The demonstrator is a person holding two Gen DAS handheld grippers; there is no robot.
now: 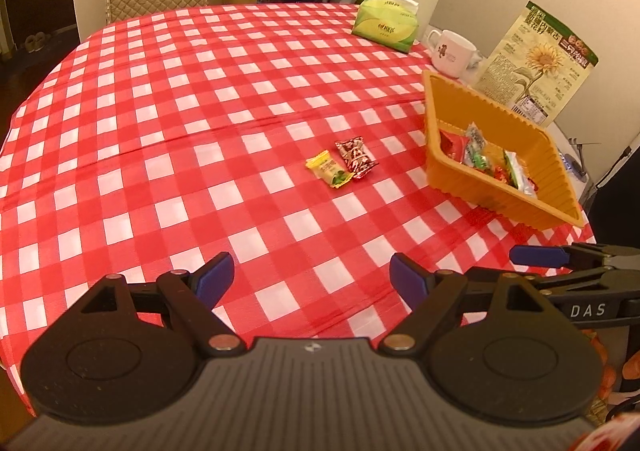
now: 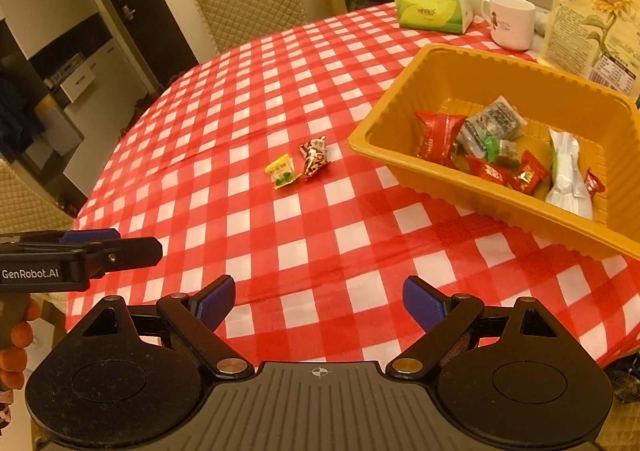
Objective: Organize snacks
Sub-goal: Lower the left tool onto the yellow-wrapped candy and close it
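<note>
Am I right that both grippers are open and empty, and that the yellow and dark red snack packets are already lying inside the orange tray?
Not quite. The yellow packet and dark red packet lie on the checked tablecloth, outside the orange tray, as the right wrist view shows. The left gripper and right gripper are indeed open and empty.

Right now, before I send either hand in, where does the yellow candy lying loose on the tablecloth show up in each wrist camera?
Left wrist view: the yellow candy lies just right of centre, left of the brown-red candy, well left of the orange tray.
Right wrist view: the yellow candy sits left of centre, again left of the brown-red candy and the orange tray.
Shared landmark: the orange tray, on the right in both views.
</note>
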